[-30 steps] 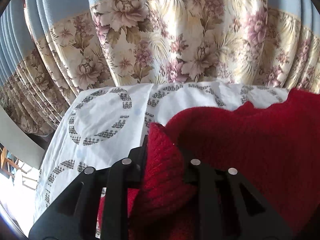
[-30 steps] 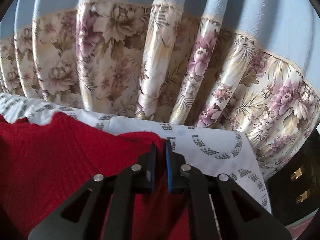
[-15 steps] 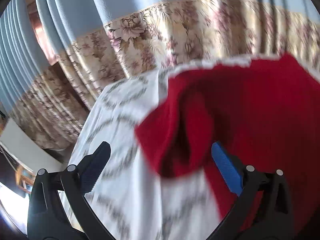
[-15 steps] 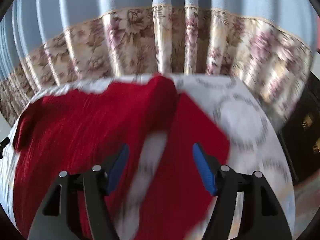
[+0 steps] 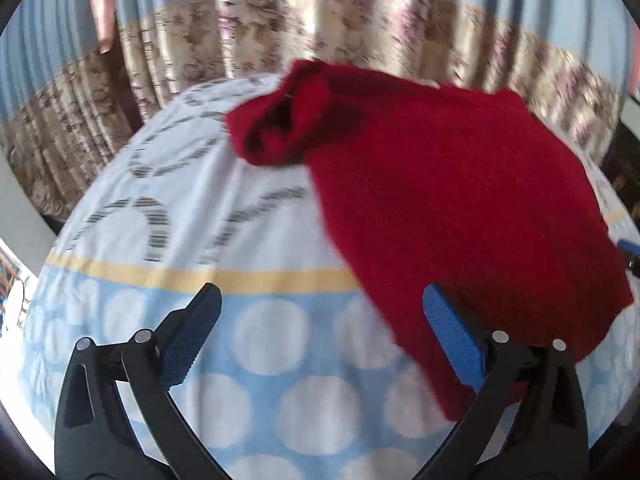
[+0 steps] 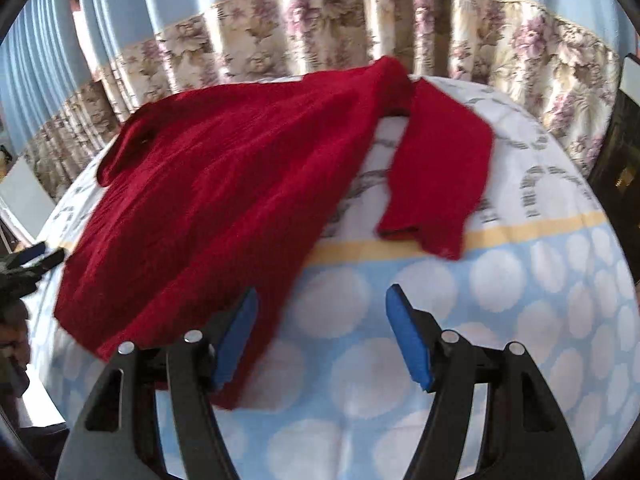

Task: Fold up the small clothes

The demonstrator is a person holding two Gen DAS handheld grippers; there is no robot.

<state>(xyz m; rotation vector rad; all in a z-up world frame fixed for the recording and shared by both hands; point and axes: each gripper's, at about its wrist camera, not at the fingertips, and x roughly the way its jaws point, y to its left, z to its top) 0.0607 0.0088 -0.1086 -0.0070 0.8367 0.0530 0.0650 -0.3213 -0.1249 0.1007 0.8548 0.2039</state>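
Observation:
A red knitted sweater (image 5: 448, 208) lies spread on the cloth-covered table (image 5: 168, 184), its left sleeve bunched at the far edge (image 5: 280, 132). In the right wrist view the sweater body (image 6: 224, 196) lies left of centre and its right sleeve (image 6: 436, 176) stretches toward me. My left gripper (image 5: 320, 334) is open and empty, above the cloth near the sweater's hem. My right gripper (image 6: 322, 332) is open and empty, its left finger over the hem. The left gripper's tip (image 6: 34, 256) shows at the left edge of the right wrist view.
The tablecloth is white with grey rings at the back and light blue with white dots (image 6: 460, 340) at the front, split by a yellow stripe (image 5: 200, 276). Floral and blue curtains (image 6: 320, 28) hang right behind the table. Dark furniture (image 6: 620, 152) stands at the right.
Both grippers let go of the sweater's shoulders, opened wide and pulled back toward the table's near side. The sweater dropped and now lies flat on the cloth.

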